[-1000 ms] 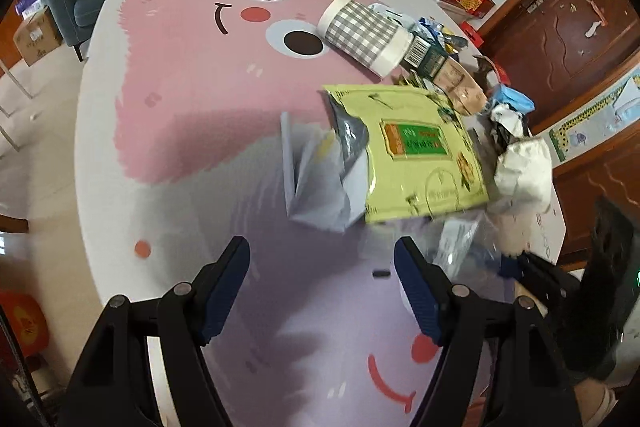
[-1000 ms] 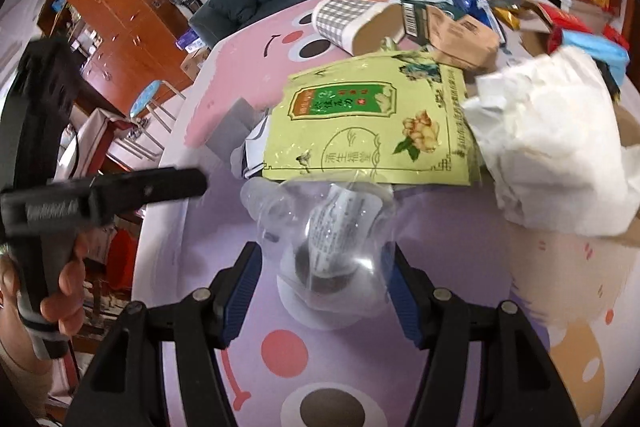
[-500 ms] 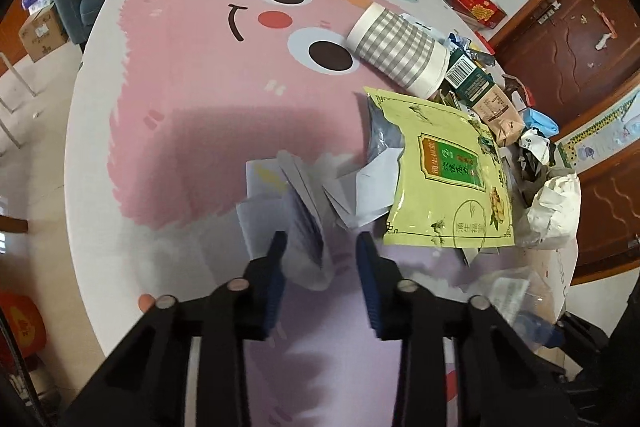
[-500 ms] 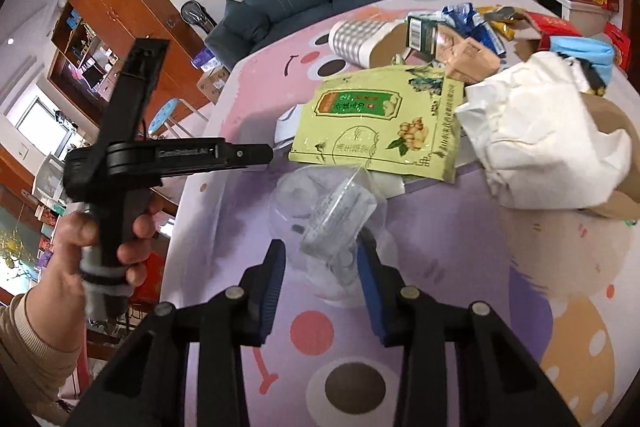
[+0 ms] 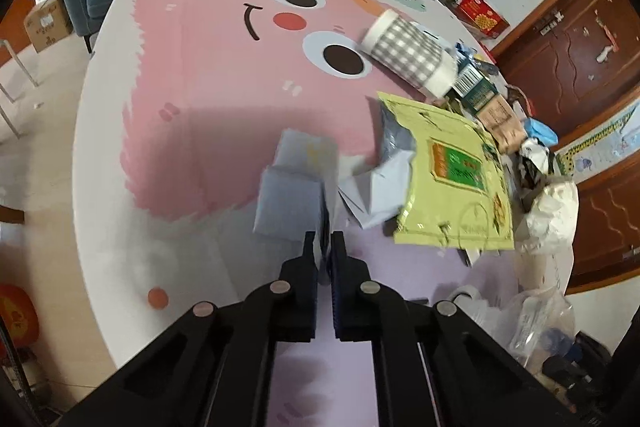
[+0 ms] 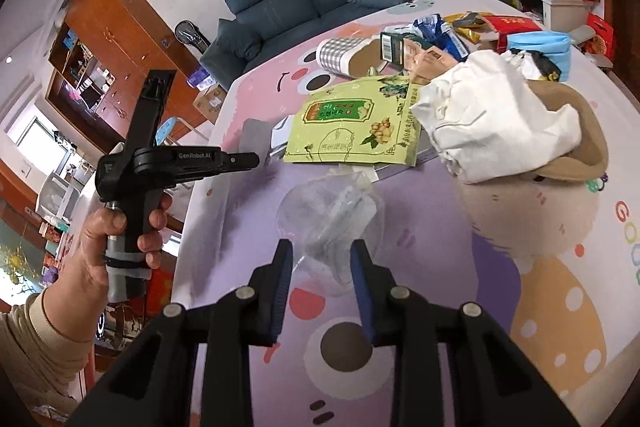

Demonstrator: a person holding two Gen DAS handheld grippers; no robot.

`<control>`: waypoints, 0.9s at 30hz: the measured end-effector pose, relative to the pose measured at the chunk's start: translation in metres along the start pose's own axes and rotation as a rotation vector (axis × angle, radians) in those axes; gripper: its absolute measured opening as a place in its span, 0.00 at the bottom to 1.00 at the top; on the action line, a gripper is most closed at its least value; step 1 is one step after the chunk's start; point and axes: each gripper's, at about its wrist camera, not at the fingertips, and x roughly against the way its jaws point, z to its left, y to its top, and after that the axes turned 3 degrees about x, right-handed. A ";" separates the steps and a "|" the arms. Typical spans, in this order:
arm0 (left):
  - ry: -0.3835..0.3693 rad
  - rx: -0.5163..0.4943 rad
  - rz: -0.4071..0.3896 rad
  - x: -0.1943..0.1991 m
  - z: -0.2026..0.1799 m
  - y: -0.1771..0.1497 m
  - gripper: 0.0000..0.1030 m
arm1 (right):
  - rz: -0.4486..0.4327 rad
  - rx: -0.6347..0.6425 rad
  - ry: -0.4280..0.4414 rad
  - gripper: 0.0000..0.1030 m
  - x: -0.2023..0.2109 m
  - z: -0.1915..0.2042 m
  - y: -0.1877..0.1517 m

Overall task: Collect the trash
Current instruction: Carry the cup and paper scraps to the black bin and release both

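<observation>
Cluttered table (image 5: 120, 155), blurred clear plastic (image 6: 340, 223)

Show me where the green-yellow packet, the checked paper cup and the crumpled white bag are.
green-yellow packet (image 6: 352, 131), right wrist view, on its printed front.
checked paper cup (image 5: 408, 55), left wrist view, on its checked side wall.
crumpled white bag (image 6: 496, 115), right wrist view, on its creased upper face.

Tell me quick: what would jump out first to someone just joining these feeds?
The cartoon-face table mat, then the trash heaped along its right side, led by a yellow-green packet. The left tongs are shut on folded grey paper. The right tongs are closing around a crumpled clear plastic bag.
</observation>
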 end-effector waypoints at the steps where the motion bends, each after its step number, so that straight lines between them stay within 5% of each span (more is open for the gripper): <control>1: -0.003 -0.010 -0.004 0.004 -0.003 -0.003 0.03 | -0.006 0.000 -0.001 0.28 0.004 0.000 -0.001; 9: -0.086 -0.172 -0.035 0.061 -0.062 -0.035 0.03 | -0.056 -0.032 -0.022 0.28 0.052 -0.007 -0.010; 15: -0.173 -0.344 -0.028 0.091 -0.146 -0.074 0.03 | -0.113 -0.061 -0.079 0.28 0.112 -0.019 -0.031; 27: -0.246 -0.637 0.113 0.064 -0.304 -0.209 0.03 | -0.137 -0.225 -0.304 0.28 0.217 -0.091 -0.136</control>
